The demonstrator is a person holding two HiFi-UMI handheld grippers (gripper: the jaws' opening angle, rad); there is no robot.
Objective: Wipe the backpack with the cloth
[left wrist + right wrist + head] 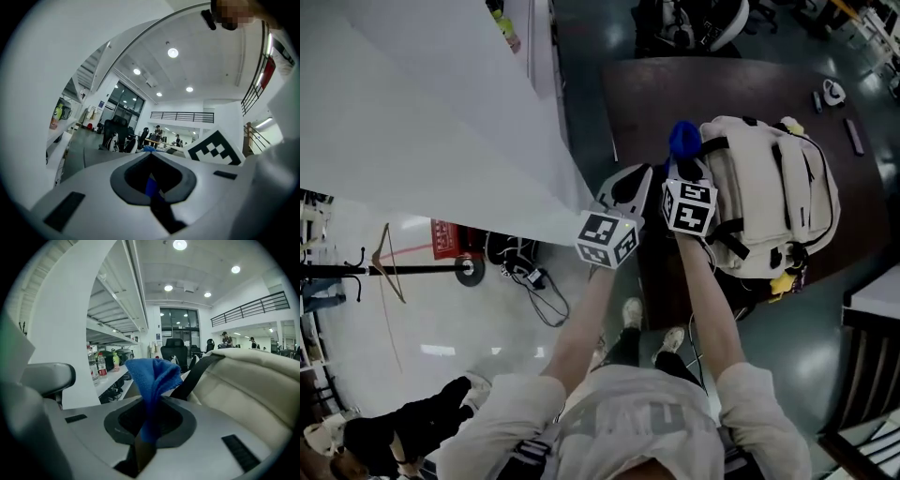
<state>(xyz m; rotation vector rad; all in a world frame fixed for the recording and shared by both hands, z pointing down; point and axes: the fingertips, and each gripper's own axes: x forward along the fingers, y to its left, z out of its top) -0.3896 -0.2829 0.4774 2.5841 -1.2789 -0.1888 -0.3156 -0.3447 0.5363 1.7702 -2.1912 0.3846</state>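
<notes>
The main risk is judged to be loss of the crumpled blue microfibre cloth (152, 376). It is pinched only by a narrow fold between the closed jaws of the right gripper (149, 427), and most of it stands loose beyond the tips. If it is dragged hard across fabric, it could be pulled free. It could also be snagged on the black webbing strap (197, 376) that runs just behind it.

A second risk is that the cream fabric backpack (769, 187) is not held down. The left gripper (630, 186) is kept just beside the right one, apart from the bag, with its jaws drawn together. A sliver of blue is seen in their throat and cannot be identified. With nothing bracing the backpack, it could be pushed along the dark brown worktop (675, 89) instead of being wiped.

The cloth is seen at the bag's near left corner, close against the strap. Whether contact is already made cannot be told.
</notes>
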